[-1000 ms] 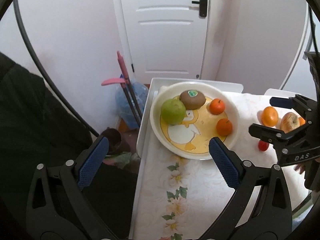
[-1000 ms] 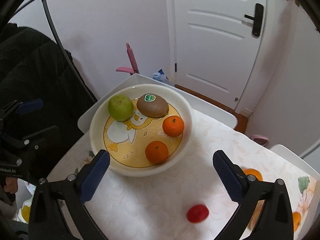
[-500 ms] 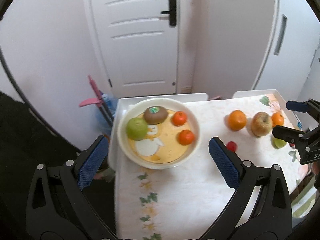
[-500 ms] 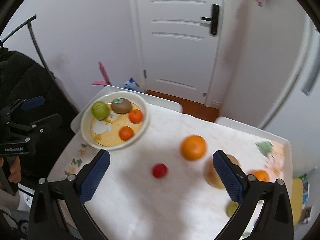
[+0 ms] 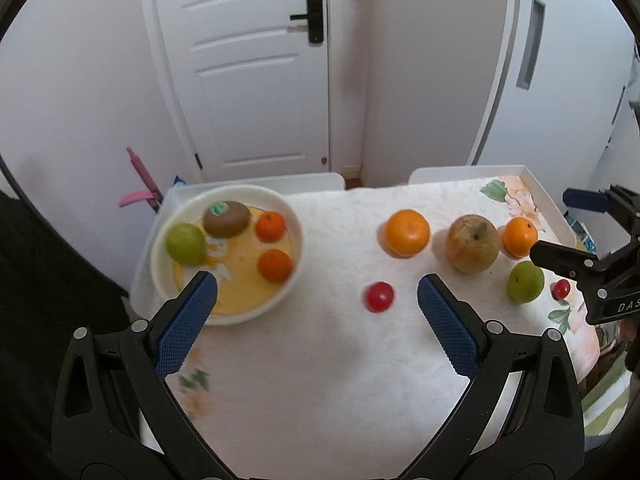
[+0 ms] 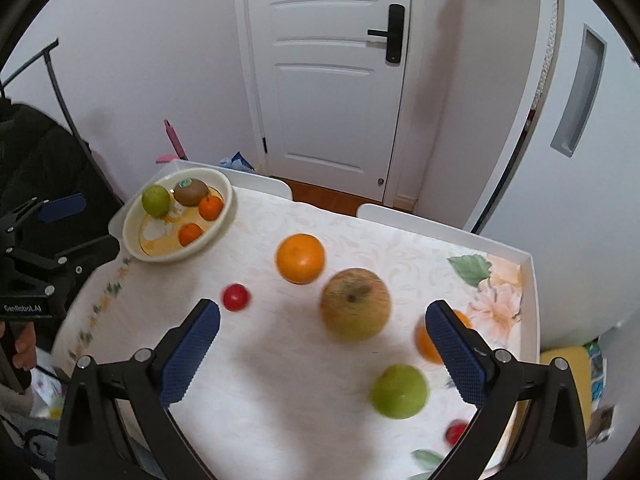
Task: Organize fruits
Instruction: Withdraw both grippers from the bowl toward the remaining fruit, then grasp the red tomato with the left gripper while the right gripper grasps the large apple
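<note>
Both claws hover above a counter (image 5: 320, 360) covered with a white floral cloth, each angled down at the fruit. The left claw (image 5: 316, 300) has its blue-padded fingers spread wide, holding nothing. The right claw (image 6: 322, 328) is likewise spread wide and empty.

At the counter's far left corner sits a cream bowl (image 6: 218, 226) holding four fruits: one green fruit (image 5: 186, 243), one kiwi (image 5: 227, 219) and two small oranges (image 5: 271, 226).

Loose on the cloth lie six more: one large orange (image 6: 300, 258), one brownish apple (image 6: 355, 304), one small orange (image 5: 519, 237), one green fruit (image 6: 400, 391) and two small red fruits (image 6: 236, 297), one near the middle, one by the right edge.
</note>
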{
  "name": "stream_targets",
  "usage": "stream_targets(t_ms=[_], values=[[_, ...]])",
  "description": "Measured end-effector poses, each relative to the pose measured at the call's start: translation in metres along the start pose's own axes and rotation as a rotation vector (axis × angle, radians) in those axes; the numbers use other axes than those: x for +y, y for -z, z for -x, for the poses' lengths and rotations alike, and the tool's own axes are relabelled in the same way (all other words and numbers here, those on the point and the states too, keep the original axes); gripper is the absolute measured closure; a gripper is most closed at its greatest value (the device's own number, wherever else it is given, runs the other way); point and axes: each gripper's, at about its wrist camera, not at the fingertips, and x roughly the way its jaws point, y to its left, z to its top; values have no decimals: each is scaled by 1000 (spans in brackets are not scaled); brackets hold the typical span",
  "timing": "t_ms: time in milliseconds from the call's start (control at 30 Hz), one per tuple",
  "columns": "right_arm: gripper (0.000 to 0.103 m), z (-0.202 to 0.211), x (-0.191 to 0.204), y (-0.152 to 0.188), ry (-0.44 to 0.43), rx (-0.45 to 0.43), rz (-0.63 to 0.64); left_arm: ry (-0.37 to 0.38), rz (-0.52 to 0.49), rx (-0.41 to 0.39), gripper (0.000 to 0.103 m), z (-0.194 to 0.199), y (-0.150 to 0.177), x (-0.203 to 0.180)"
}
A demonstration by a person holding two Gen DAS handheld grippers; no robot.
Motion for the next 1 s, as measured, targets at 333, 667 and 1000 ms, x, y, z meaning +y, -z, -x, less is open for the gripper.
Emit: stream_targets(t_ms=[333, 667, 1000], values=[[0, -44, -33, 21, -80, 47, 133, -35, 49, 46, 11, -50, 27, -50], [1, -81, -42, 27, -160, 63, 195, -66, 65, 87, 29, -102, 40, -62], [3, -102, -44, 28, -184, 90, 215, -54, 70, 124, 46, -131, 50, -60]])
